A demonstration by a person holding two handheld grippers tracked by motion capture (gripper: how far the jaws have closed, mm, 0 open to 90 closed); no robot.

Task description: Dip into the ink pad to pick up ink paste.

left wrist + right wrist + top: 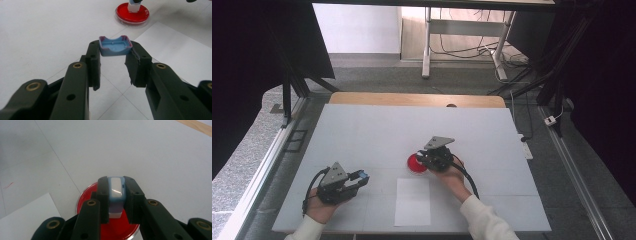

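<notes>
My left gripper (115,50) is shut on a small blue cap (115,46) with a purplish rim, hollow side up, held just above the table. In the high view this left gripper (361,177) is at the front left. My right gripper (116,183) is shut on a small white and pale-blue block (116,192), upright over a round red dish (86,200). The high view shows the right gripper (426,159) at the dish (414,165) near the table's middle. From the left gripper view, the dish (125,13) lies ahead with the block (135,7) standing in it.
A white paper sheet (413,201) lies at the front, between the two hands. The white tabletop (377,130) ends in a wooden strip (412,99) at the far edge. Black frame posts (287,95) stand at the left, cables (522,100) on the floor to the right.
</notes>
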